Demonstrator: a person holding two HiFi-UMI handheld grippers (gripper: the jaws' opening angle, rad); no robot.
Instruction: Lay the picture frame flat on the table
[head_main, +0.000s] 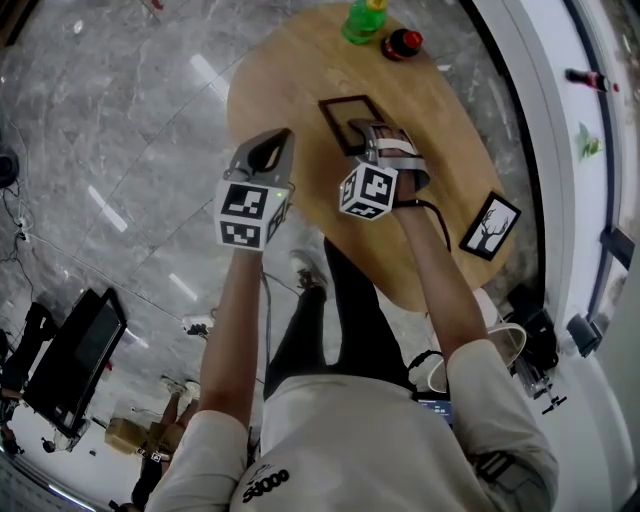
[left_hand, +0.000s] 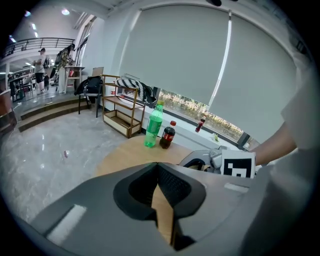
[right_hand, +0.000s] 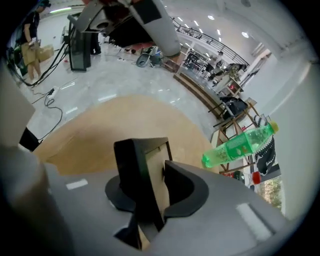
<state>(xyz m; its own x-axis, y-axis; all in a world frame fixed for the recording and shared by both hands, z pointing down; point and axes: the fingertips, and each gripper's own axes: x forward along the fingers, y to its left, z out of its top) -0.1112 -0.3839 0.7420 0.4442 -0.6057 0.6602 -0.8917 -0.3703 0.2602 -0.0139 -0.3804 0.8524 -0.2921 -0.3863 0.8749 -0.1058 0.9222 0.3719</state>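
- The oval wooden worktop carries a green bottle at its far end. A dark bottle with a red cap stands just beside it. Both are well apart from the grippers.
- A second frame with a tree picture lies near the worktop's right edge, apart from the right gripper.
- Grey marble floor surrounds the worktop. A wooden shelf rack stands beyond it in the left gripper view. A small bottle sits on the window ledge.
- The picture frame sits near the middle of the worktop, between the bottles and the person. It is a thin black rectangle with a pale, wood-coloured inside.
- In the head view the picture frame appears to lie flat or close to it. The right gripper covers its near corner, so I cannot tell whether that side rests on the wood.
- The right gripper points steeply down at that near corner. Its jaws stand a little apart with one black side bar of the frame between them. The bar lies against one jaw, and a pale strip shows between it and the other.
- The left gripper hangs over the worktop's left side, apart from the frame. Its jaw tips meet with nothing between them.
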